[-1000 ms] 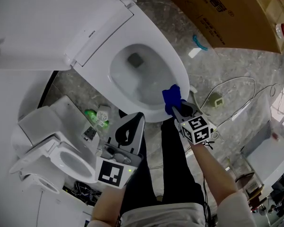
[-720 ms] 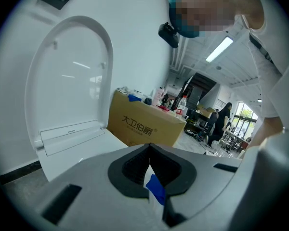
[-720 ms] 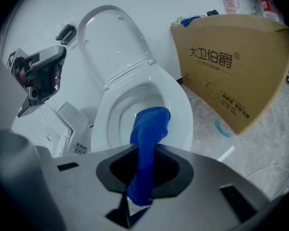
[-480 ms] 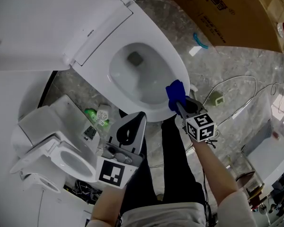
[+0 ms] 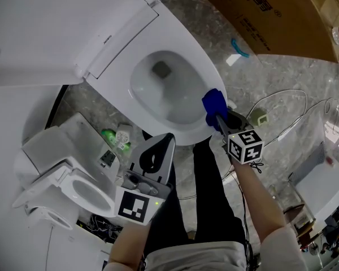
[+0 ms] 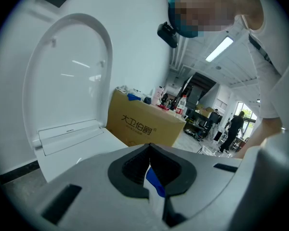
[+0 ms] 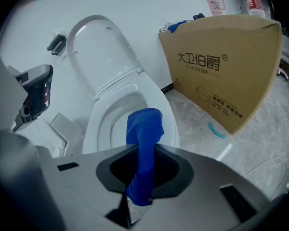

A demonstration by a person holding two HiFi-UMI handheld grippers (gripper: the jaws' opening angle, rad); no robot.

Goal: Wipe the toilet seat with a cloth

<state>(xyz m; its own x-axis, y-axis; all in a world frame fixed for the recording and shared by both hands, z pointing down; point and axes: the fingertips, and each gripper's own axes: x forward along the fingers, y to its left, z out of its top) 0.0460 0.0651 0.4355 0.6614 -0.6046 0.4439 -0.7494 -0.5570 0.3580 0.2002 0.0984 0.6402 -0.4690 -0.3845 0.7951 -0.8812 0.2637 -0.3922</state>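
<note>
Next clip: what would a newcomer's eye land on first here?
The bright blue cloth, clamped in the right gripper, rests on the near right rim of the white toilet seat. Behind it the lid stands raised at upper left, and a big cardboard box fills the upper right. The left gripper hangs shut and empty by the person's legs.

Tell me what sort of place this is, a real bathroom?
Likely a workshop or test lab, not a home bathroom: the toilet stands beside a big cardboard box, a second toilet stands close by, and loose cables trail nearby.
</note>
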